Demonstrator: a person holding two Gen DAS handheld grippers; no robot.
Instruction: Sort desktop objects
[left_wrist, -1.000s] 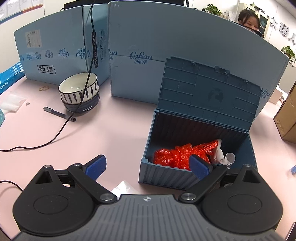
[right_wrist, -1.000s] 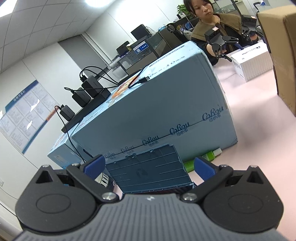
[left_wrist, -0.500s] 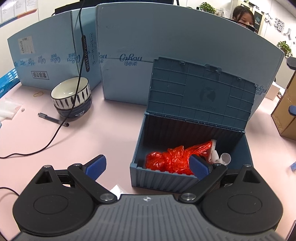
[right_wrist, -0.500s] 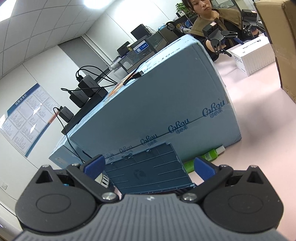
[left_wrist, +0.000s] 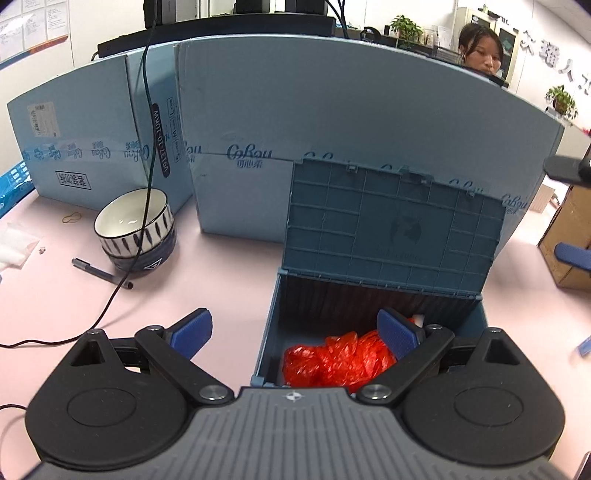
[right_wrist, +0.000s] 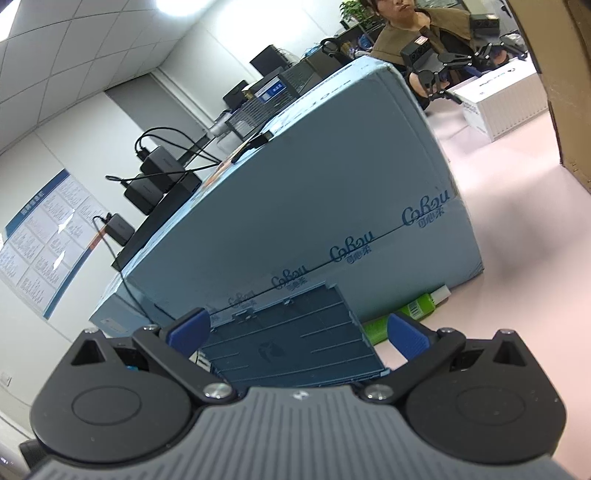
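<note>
A blue-grey storage box stands open on the pink desk, its lid upright against a big blue carton. Inside lies a crumpled red plastic bag and a bit of white paper. My left gripper is open and empty, hovering over the box's front left corner, its right finger above the bag. My right gripper is open and empty, tilted upward, seeing the box lid from the side and a green tube lying behind it at the carton's foot.
Stacked bowls, a grey pen and a black cable lie left of the box. A rubber band and white tissue sit far left. Blue cartons wall the back. A brown carton stands right.
My left gripper has moved forward and right, over the box's front edge, so the box looks nearer and its front wall is hidden. The right gripper's view shifted slightly.
</note>
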